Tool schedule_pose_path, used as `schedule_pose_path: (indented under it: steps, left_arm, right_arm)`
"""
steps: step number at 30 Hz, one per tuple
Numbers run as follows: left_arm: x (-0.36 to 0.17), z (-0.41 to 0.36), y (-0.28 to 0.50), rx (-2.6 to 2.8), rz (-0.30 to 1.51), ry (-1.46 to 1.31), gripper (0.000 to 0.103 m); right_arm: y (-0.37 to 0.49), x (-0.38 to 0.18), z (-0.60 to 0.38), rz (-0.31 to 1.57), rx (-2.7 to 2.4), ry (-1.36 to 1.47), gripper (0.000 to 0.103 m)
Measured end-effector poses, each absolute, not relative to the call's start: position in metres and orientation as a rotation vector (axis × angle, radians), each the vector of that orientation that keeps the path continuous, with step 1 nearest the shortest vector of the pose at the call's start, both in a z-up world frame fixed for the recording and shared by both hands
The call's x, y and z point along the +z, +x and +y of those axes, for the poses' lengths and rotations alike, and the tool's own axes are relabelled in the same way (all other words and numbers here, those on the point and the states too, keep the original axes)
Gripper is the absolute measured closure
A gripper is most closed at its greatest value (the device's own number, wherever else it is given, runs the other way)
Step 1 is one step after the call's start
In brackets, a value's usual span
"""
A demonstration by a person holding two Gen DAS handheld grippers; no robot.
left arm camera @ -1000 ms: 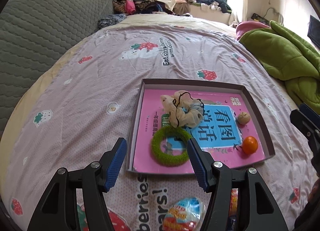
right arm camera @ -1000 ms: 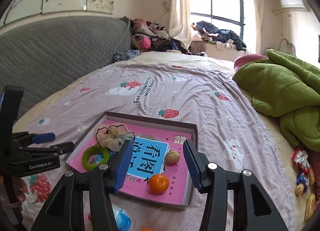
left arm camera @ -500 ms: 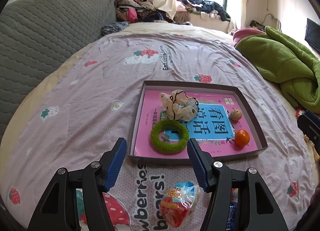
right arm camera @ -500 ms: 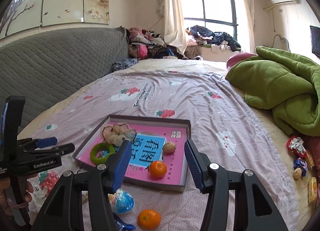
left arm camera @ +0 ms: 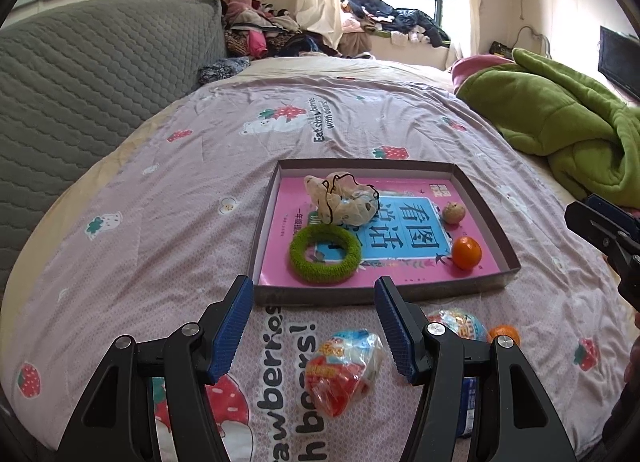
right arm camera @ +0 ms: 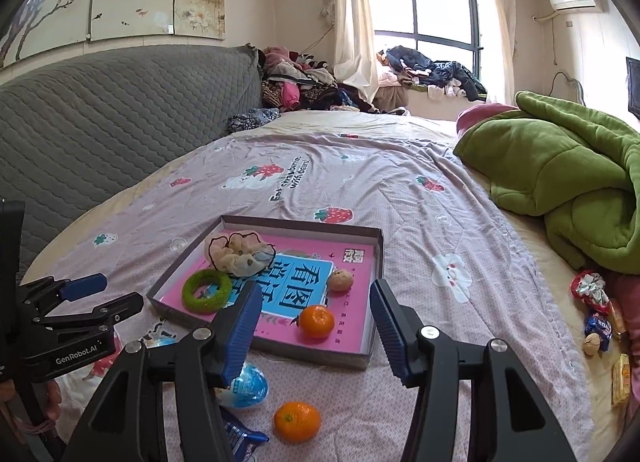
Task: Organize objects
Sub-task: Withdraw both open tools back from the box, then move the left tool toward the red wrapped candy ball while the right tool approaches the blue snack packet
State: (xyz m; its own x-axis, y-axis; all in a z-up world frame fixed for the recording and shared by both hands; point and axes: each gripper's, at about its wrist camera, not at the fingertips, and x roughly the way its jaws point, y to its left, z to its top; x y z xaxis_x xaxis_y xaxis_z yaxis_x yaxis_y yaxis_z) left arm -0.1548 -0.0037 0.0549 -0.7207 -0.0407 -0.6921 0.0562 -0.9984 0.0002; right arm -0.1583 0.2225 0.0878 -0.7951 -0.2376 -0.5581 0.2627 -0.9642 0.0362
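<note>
1. Two grippers in view, both empty. Left gripper [left arm camera: 314, 312] stands wide apart over the bedsheet, nothing between its blue pads. Right gripper [right arm camera: 312, 308] is about half open, its jaws have just been opening, and it holds nothing.
2. Shallow grey cardboard box [right arm camera: 374, 258] lined with a pink book, lying on the lilac strawberry-print bedsheet [left arm camera: 180, 190]. Contents: fuzzy green ring [left arm camera: 325, 254], cream fabric scrunchie [left arm camera: 344, 204], walnut [left arm camera: 453, 213], small orange mandarin [left arm camera: 466, 252].
3. Loose items outside the box, near its front edge: second orange mandarin [right arm camera: 297, 421], blue foil-wrapped egg [right arm camera: 246, 384], crinkly red-and-clear snack packet [left arm camera: 344, 370].
4. Handling, judged: the loose mandarin looks light, round and soft-skinned, liable to roll; take it across the middle with gentle pressure. The packet seems slippery and crushable; pinch it across the bulging centre.
</note>
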Motion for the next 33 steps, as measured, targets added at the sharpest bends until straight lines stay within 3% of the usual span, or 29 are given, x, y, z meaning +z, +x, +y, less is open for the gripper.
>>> schedule_pose_path:
  steps: [33]
  left_arm:
    - [0.035, 0.002, -0.116, -2.904, -0.002, 1.183, 0.039]
  right_arm:
    - [-0.099, 0.06, 0.193, 0.158, -2.671, 0.872, 0.047]
